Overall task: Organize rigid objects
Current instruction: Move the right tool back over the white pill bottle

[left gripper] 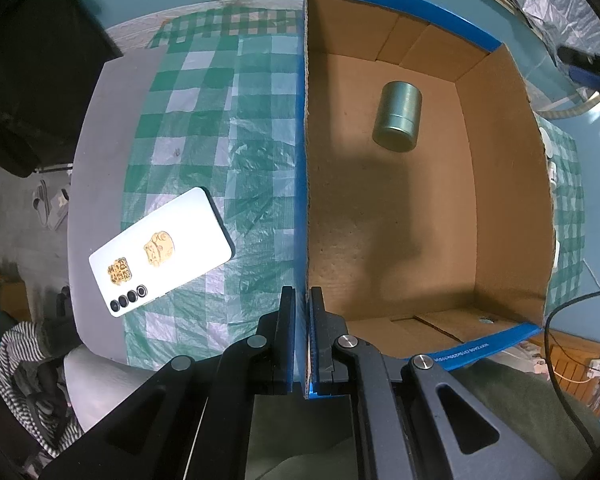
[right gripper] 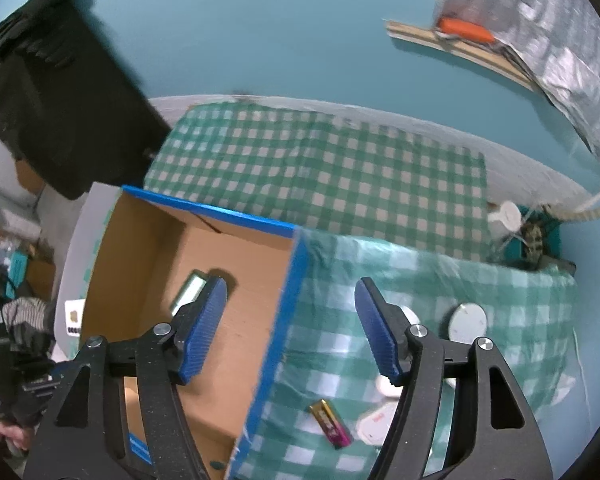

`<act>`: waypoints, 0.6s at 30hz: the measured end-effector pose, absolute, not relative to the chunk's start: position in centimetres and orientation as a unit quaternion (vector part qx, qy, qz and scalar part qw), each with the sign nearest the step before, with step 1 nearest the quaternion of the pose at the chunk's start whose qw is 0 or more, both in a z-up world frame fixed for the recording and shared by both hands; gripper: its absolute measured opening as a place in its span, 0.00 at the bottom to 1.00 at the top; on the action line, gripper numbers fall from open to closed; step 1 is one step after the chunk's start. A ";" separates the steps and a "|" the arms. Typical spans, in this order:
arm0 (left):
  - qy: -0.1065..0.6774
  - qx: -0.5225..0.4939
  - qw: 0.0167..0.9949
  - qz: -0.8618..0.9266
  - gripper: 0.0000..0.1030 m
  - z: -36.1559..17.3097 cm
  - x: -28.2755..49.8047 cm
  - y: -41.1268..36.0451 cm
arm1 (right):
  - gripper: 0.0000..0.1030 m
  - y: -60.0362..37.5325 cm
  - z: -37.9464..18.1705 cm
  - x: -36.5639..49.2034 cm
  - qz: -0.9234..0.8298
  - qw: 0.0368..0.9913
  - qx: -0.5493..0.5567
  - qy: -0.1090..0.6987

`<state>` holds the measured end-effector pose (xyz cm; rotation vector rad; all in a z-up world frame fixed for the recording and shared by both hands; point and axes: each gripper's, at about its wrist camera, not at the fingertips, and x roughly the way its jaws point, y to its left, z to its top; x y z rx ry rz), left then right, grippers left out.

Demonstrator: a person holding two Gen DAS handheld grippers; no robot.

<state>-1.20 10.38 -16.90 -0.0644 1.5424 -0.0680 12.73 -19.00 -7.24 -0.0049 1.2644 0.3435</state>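
Note:
My left gripper (left gripper: 302, 304) is shut on the left wall of the blue-edged cardboard box (left gripper: 302, 184). A green metal tin (left gripper: 397, 116) lies on its side on the box floor. A white phone (left gripper: 160, 251) with gold stickers lies on the checkered cloth left of the box. My right gripper (right gripper: 290, 320) is open and empty, held above the box's right wall (right gripper: 288, 300). The tin shows partly behind its left finger in the right wrist view (right gripper: 190, 289). A gold and pink battery (right gripper: 331, 423), a round silver disc (right gripper: 467, 322) and small white pieces (right gripper: 374, 426) lie on the cloth right of the box.
The green checkered cloth (right gripper: 320, 168) covers the table. A black bag (right gripper: 60, 92) hangs at the far left. A white plug and teal item (right gripper: 516, 224) sit at the table's right end. Cables (left gripper: 572, 308) run right of the box. Striped fabric (left gripper: 28, 360) lies below the table's left edge.

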 end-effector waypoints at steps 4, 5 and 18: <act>0.695 -0.025 0.718 -0.032 0.06 -16.7 -1.2 10.3 | 0.66 -21.2 -7.8 12.4 0.136 0.789 0.010 0.598; 0.695 -0.025 0.718 -0.032 0.06 -16.7 -1.2 10.3 | 0.66 -22.0 -8.1 12.4 0.130 0.787 0.016 0.603; 0.695 -0.029 0.718 -0.031 0.06 -16.5 -0.9 10.3 | 0.66 -27.5 -13.6 12.5 0.059 0.756 0.086 0.646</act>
